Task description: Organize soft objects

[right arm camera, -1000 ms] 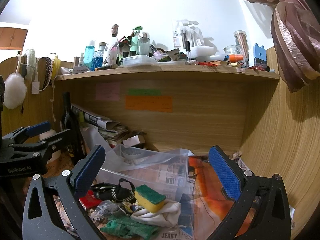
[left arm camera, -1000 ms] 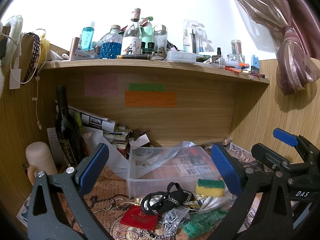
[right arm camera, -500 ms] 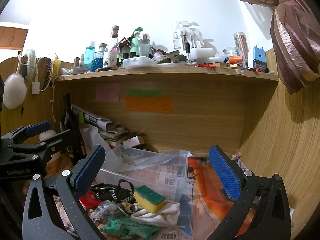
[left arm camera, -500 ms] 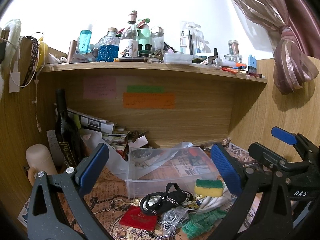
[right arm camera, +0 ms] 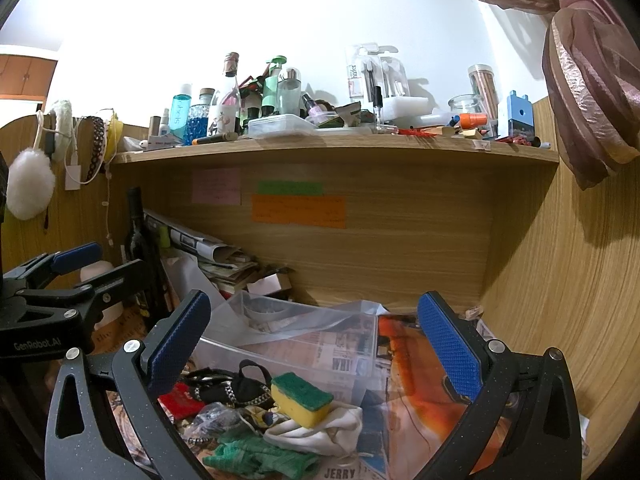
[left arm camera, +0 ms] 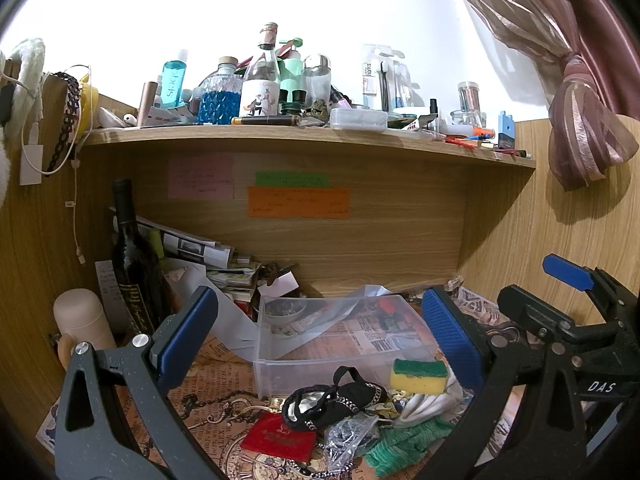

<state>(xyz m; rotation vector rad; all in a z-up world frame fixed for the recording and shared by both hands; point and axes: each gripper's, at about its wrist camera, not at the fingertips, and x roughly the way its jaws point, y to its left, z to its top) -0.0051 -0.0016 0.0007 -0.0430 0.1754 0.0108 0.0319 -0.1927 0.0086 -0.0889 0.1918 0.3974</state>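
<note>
Sponge (right arm camera: 302, 399) untouched at lower centre | both tongs (left arm camera: 320, 336) (right arm camera: 312, 336) kept wide, empty | barely shifted; nothing sorted.

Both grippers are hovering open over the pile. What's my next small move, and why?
Probably lower the right gripper onto the sponge. It sits on top of the white cloth, nearest the clear bin, between the open jaws; the left gripper holds nothing.
</note>
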